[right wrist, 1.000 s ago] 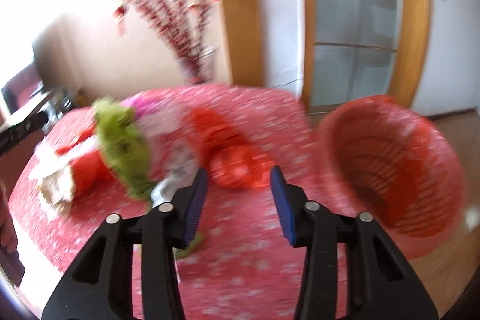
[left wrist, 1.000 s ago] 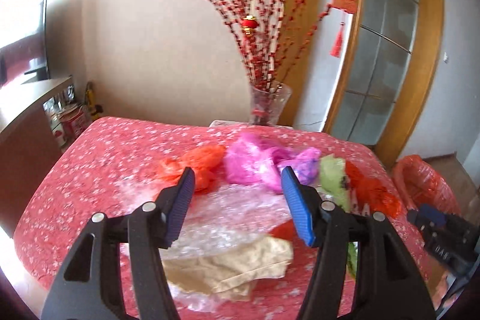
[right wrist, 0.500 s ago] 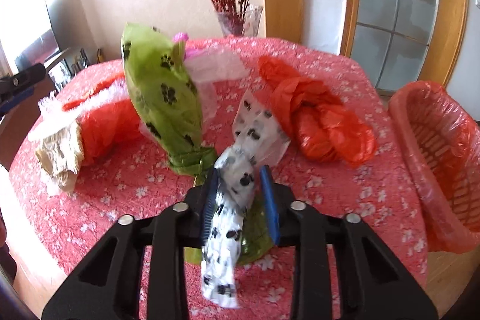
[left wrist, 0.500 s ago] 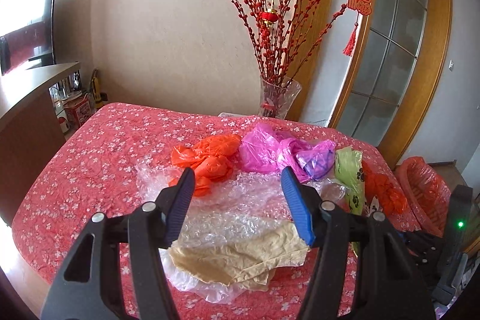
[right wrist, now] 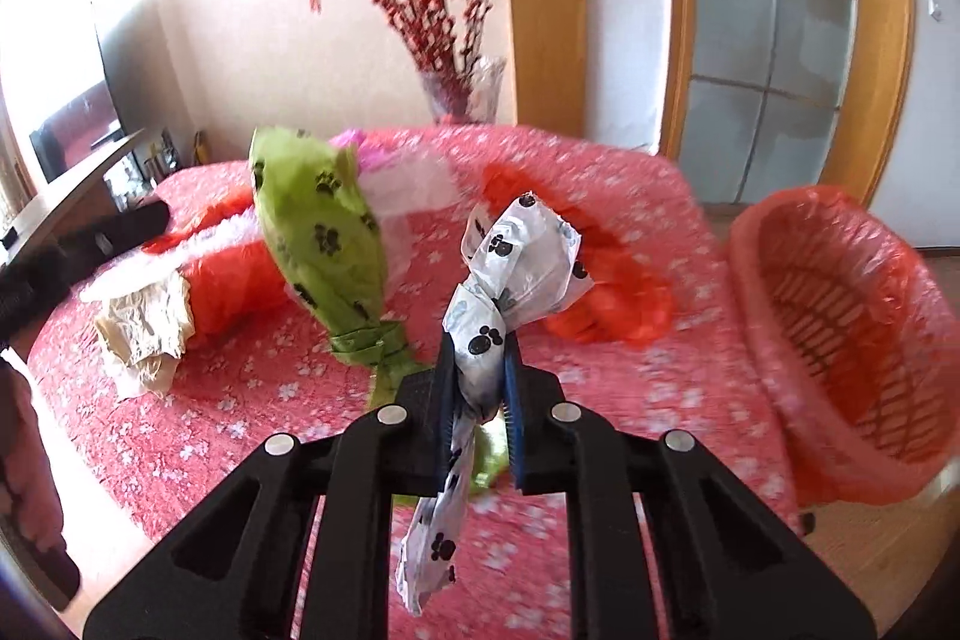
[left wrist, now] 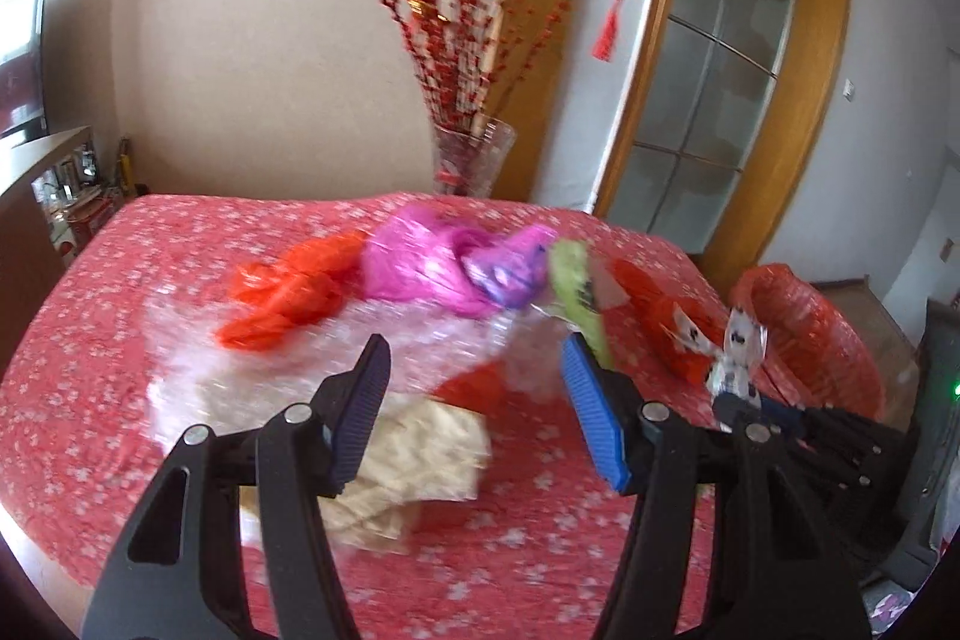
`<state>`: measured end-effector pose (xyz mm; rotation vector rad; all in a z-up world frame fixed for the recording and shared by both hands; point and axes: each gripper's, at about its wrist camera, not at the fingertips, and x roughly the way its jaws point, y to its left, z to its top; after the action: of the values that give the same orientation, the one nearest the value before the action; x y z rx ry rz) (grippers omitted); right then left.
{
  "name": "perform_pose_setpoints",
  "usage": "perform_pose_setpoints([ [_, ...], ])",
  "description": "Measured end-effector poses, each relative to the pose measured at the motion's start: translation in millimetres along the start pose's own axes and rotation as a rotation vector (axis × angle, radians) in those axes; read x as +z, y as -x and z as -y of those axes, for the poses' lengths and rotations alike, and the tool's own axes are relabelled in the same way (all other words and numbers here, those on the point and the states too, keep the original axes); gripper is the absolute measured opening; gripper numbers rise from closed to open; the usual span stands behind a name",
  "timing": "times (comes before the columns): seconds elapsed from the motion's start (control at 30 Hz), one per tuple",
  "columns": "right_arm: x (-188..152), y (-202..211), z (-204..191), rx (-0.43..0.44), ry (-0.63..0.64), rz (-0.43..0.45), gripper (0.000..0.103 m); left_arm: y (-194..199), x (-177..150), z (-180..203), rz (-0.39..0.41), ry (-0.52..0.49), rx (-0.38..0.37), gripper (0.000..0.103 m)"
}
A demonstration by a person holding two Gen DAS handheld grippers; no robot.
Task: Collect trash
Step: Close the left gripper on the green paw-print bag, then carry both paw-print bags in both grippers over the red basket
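Right hand-held gripper point(right wrist: 480, 388): its jaws are closing on the twisted neck of the white paw-print bag point(right wrist: 516, 268), with the blue pads on both sides of the plastic and a loose tail hanging below them. Slip is the main risk: the film is thin and slick, only a narrow twist is caught, and a quick swing could pull it free before it reaches the bin. The green paw-print bag point(right wrist: 324, 238) stands just left of the jaws, its knotted base close to the held bag, so it may snag and be dragged along the table point(right wrist: 240, 388). Left hand-held gripper point(left wrist: 474, 406): jaws apart, nothing between them, poised above the beige crumpled paper point(left wrist: 420, 454) and the clear bubble wrap point(left wrist: 252, 340); a shallow bite there would likely catch only one layer. Farther back lie the orange bag point(left wrist: 288, 292) and the pink bag point(left wrist: 420, 262). The red-lined basket point(right wrist: 840, 328) sits off the table's right edge, tilted, so a short drop could miss its rim.
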<state>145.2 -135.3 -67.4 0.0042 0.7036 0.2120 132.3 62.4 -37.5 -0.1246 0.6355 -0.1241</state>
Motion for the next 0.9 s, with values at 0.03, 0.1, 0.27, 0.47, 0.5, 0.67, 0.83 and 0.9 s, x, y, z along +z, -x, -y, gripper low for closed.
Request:
perform_pose_setpoints([
  [0.03,-0.9,4.9,4.1,-0.013,-0.001,0.01,0.015,-4.2,-3.0,8.3,-0.014,-0.01,-0.021,0.059],
  [0.1,-4.3,13.1,12.1,-0.035,-0.01,0.022,0.015,-12.2,-8.4,23.0,-0.039,-0.028,-0.048,0.058],
  [0.27,-9.9,20.1,41.4,-0.096,-0.055,0.028,0.015,-38.2,-19.3,53.7,-0.104,-0.062,-0.093,0.049],
  [0.47,-15.7,21.3,63.1,-0.135,-0.1,0.02,0.015,-71.9,-24.9,69.4,-0.173,-0.036,-0.086,0.042],
  [0.5,-16.7,22.3,65.6,-0.138,-0.104,0.019,0.015,-77.8,-25.3,71.2,-0.183,-0.033,-0.08,0.04],
  [0.67,-21.0,22.0,70.9,-0.14,-0.112,0.016,0.015,-91.7,-21.2,69.8,-0.206,-0.005,-0.086,0.018],
  [0.83,-21.2,22.7,71.6,-0.14,-0.115,0.019,0.015,-83.6,-16.8,61.5,-0.181,0.007,-0.132,0.013],
  [0.9,-20.5,24.2,72.2,-0.141,-0.116,0.025,0.015,-77.6,-13.6,60.1,-0.17,0.01,-0.148,0.013],
])
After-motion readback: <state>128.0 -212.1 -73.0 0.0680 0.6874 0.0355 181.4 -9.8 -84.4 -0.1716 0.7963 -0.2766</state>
